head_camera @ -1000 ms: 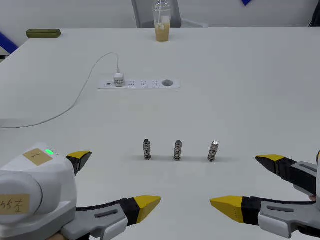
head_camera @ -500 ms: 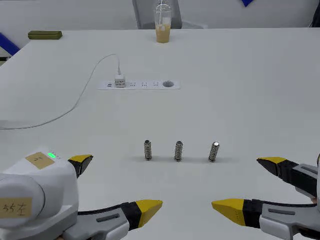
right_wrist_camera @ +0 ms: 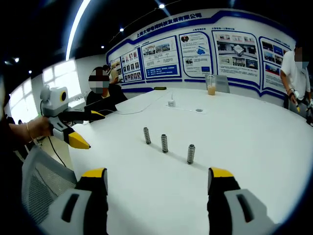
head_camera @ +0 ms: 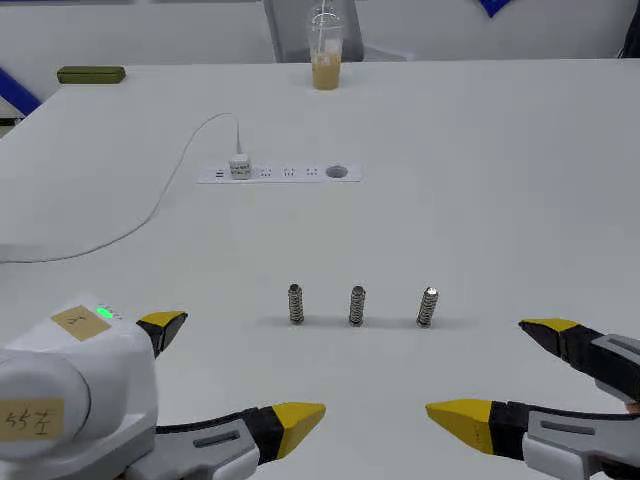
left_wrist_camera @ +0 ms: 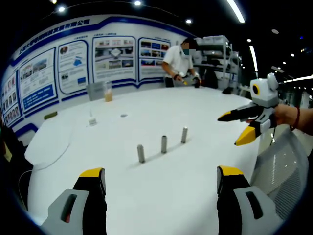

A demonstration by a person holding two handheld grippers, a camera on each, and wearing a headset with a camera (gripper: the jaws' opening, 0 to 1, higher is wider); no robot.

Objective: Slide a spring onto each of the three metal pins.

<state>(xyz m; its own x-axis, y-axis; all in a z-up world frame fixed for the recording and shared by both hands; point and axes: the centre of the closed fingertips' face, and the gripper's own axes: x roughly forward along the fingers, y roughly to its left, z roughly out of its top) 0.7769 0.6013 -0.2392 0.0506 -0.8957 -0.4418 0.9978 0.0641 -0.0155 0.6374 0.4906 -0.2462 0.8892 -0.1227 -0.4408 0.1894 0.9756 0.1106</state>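
Left gripper (head_camera: pixel 232 370): lower left of the head view, fingers (head_camera: pixel 292 418) spread wide with nothing between; hung short of the row, probably to keep clear of it.
Right gripper (head_camera: pixel 490 368): lower right, fingers (head_camera: pixel 462 414) spread just as wide and bare; set as a mirror to the left, tips aimed inward.
Pins (head_camera: pixel 357 306): three upright in a row at centre frame on the desk (head_camera: pixel 480 200), beyond both grippers and apart from each; spaced out, probably for room to grip one without knocking a neighbour.
Springs (right_wrist_camera: pixel 164 143): coiled around all three posts in the right gripper view; judged as the task all but done, hence, probably, the empty fingers.
Power strip (head_camera: pixel 280 172), cable (head_camera: pixel 170 195), cup (head_camera: pixel 325 60): upper part of the frame, well apart from the work.
Hard to make out: coils blurred into smooth posts in the left gripper view; pin metal mostly covered, apart from a bright cap on the right-hand post; bases too small to tell how held upright.
Cut off: right gripper's body at the lower right edge; desk at lower left masked by the left gripper's body.
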